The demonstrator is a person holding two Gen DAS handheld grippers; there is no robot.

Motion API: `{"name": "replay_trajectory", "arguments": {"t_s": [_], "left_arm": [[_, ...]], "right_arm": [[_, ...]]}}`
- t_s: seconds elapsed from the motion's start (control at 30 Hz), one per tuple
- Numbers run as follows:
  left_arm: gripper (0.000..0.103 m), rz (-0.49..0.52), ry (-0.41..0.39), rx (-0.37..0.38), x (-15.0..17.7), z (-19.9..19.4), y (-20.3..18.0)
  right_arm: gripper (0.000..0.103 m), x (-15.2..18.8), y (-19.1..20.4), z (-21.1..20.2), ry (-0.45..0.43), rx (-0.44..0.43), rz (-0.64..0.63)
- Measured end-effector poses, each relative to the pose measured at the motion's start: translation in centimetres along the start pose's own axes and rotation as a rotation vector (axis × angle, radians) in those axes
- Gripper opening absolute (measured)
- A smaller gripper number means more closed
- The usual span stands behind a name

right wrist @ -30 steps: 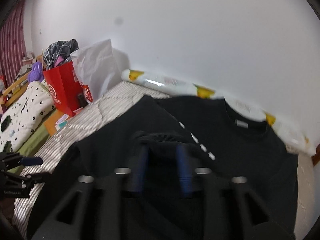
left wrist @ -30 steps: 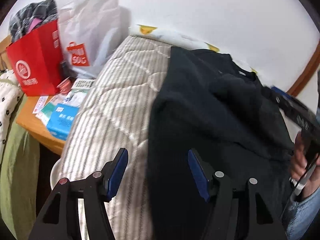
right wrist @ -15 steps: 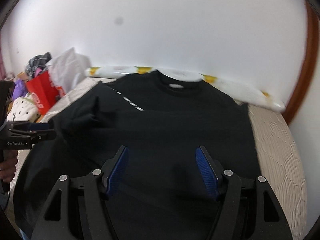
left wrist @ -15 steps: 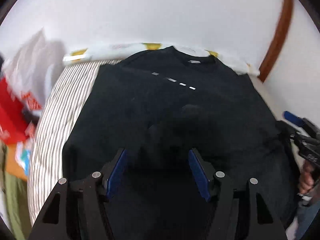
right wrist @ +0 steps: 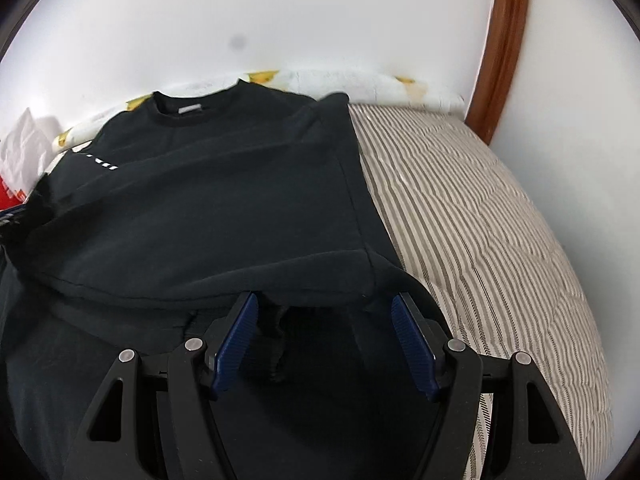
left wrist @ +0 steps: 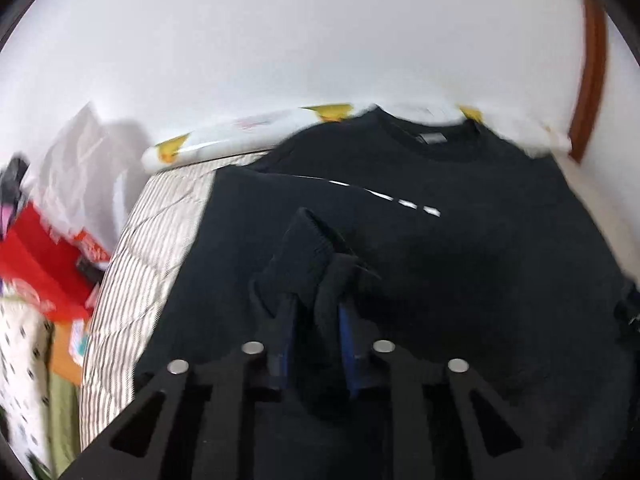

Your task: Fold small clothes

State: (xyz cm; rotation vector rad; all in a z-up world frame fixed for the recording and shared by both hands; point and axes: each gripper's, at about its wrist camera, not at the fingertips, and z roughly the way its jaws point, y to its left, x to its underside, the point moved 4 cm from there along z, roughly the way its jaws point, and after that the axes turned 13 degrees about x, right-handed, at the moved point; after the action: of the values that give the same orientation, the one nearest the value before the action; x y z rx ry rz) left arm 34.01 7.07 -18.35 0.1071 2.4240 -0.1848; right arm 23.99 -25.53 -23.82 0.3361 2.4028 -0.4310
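A black sweatshirt (left wrist: 460,260) lies flat on the striped bed, collar toward the wall. In the left wrist view my left gripper (left wrist: 316,304) is closing, its blue pads pinching a bunched black sleeve cuff (left wrist: 304,248) that stands up between them. In the right wrist view the sweatshirt (right wrist: 200,200) has its right side folded inward. My right gripper (right wrist: 324,300) stands open low over the near right corner of that fold. Black cloth lies between and under its blue pads (right wrist: 236,336), and they do not press on it.
The striped quilt (right wrist: 480,220) runs bare to the right of the shirt. A duck-print roll (left wrist: 240,136) lies along the white wall. A red bag (left wrist: 40,264) and a white plastic bag (left wrist: 80,160) stand left of the bed. A brown door frame (right wrist: 504,40) rises at the right.
My left gripper swung from the bed's left side over the shirt and closed on the sleeve cuff. My right gripper travelled right and down to the folded right edge and stayed open.
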Motion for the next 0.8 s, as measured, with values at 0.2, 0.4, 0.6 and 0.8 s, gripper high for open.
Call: {"name": "replay_trajectory", "arguments": {"t_s": [0.2, 0.4, 0.6, 0.8], "left_arm": [[0.026, -0.228, -0.020, 0.103, 2.7, -4.1, 7.3], [0.029, -0.315, -0.050, 0.109, 5.4, -6.3, 12.0], [0.032, -0.316, -0.040, 0.209, 4.1, -4.5, 11.6], [0.048, -0.290, 0.015, 0.216, 3.0, -1.4, 10.8]], "right_arm": [[0.067, -0.6, -0.2, -0.8, -0.021, 0.040, -0.022], [0.067, -1.7, -0.3, -2.7, -0.051, 0.032, -0.017], [0.067, -2.5, 0.6, -3.9, -0.068, 0.034, -0.035], [0.067, -2.6, 1.4, -3.9, -0.065, 0.047, -0.043]]}}
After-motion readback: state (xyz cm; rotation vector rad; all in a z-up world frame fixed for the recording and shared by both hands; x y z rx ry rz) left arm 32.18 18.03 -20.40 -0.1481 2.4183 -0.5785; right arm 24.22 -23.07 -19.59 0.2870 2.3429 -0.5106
